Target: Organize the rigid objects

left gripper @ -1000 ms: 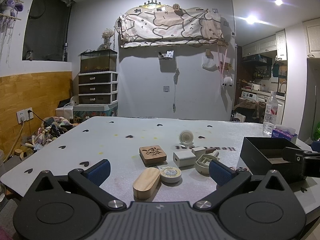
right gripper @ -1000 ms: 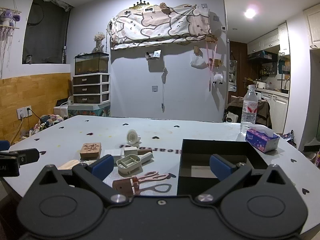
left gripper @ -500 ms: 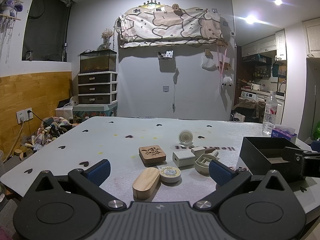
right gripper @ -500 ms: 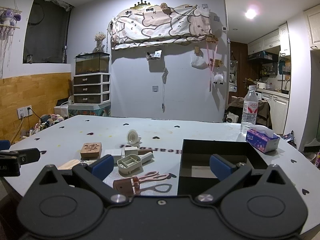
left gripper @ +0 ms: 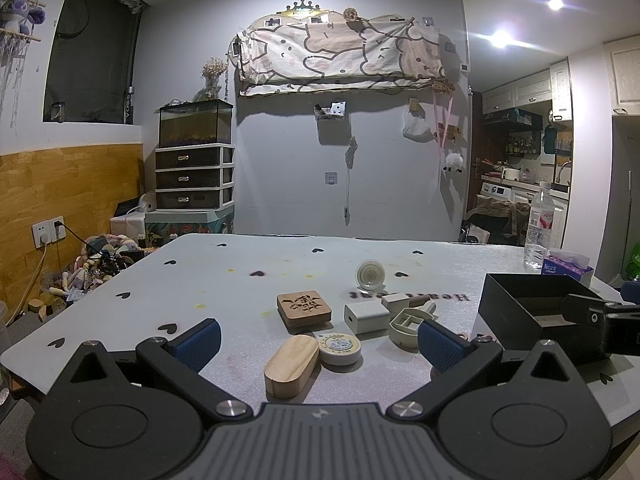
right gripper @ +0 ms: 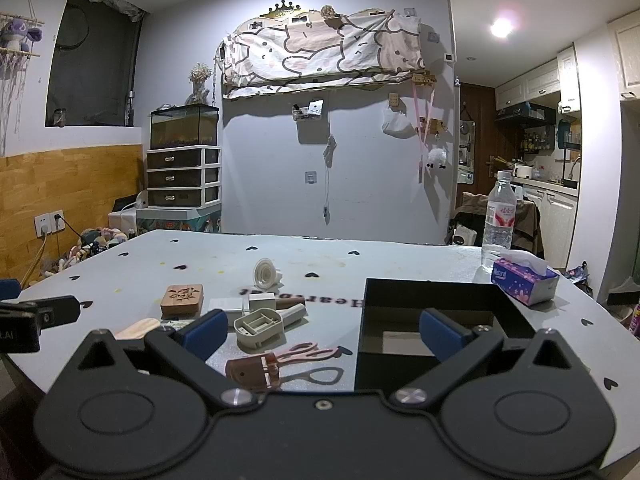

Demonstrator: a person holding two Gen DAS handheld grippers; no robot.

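My left gripper (left gripper: pixel 318 338) hangs low over the near edge of the desk (left gripper: pixel 224 276) with its jaws spread wide and nothing in them; the oval wooden block (left gripper: pixel 291 365) lies right between the fingertips, touching the round tin (left gripper: pixel 339 347) beside it; just beyond sit the carved wooden square (left gripper: pixel 304 307), the white adapter (left gripper: pixel 366 317) and the beige tray piece (left gripper: pixel 410 325), with a white disc (left gripper: pixel 370 275) standing on edge further back; my right gripper (right gripper: pixel 322 332) is likewise wide open and empty, the pink scissors (right gripper: pixel 280 362) lying between its fingers and the black box (right gripper: pixel 440 312) ahead to the right, possibly empty, though its floor is partly hidden; a water bottle (right gripper: pixel 498 220) and tissue pack (right gripper: pixel 524 278) stand behind the box
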